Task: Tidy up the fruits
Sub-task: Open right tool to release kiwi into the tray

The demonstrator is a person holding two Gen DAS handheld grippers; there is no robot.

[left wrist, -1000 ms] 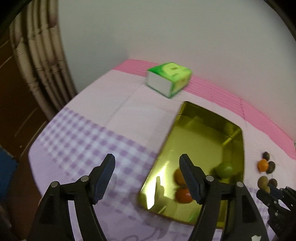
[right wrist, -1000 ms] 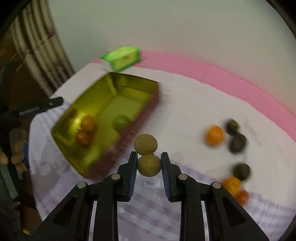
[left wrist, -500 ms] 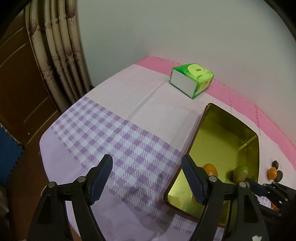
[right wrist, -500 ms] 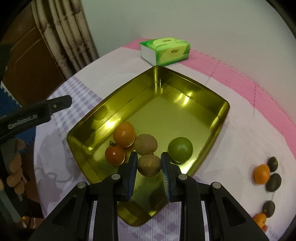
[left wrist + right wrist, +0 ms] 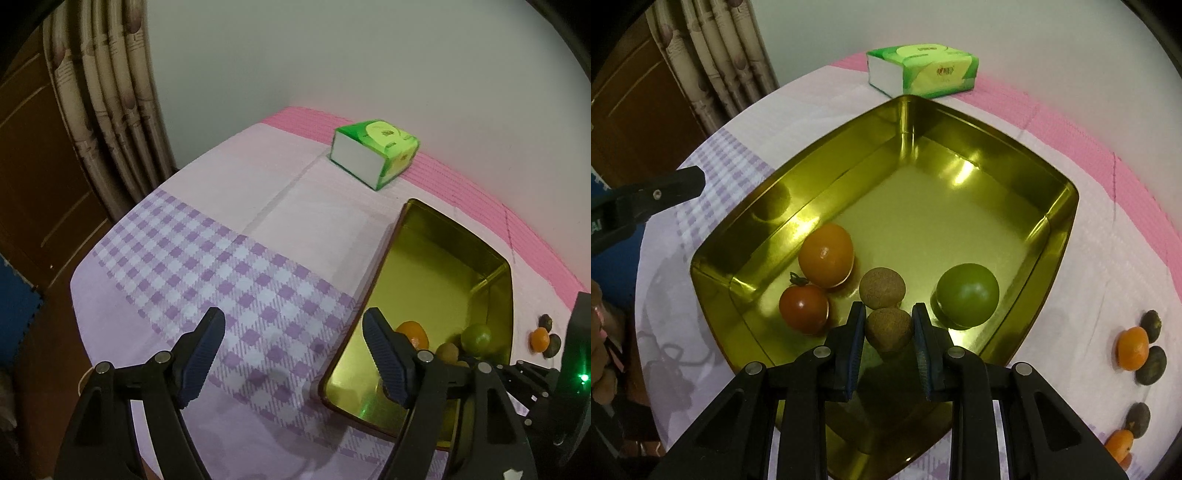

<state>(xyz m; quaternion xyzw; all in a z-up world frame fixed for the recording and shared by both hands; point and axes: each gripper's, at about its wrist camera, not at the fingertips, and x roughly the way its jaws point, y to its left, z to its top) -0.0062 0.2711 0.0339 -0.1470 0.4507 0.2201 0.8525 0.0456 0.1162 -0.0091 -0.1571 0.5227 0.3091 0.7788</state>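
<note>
Right wrist view looks down into the gold tray [image 5: 1067, 206], which serves as the landmark on the table [image 5: 1100, 280] with its pink and lilac checked cloth. The right gripper [image 5: 888, 332] is clamped on a brown kiwi [image 5: 888, 329], held just above the tray's near end. A second brown kiwi [image 5: 882, 288] lies on the tray floor, touching or almost touching the held one on its far side. Inside the tray too are an orange [image 5: 826, 255] near the left wall, a red tomato [image 5: 803, 308] just in front of that orange, and a green fruit [image 5: 967, 295] towards the right wall. Beyond the tray's far corner sits a green tissue pack [image 5: 923, 70]. Right of the tray, well apart from it on the cloth, lie two small oranges [image 5: 1132, 348] and several dark round fruits [image 5: 1151, 364].

In the left wrist view the left gripper [image 5: 293, 360] hangs to the left of the tray [image 5: 380, 258] over the checked cloth, its jaws apart and holding nothing; they have just been opening a little wider
</note>
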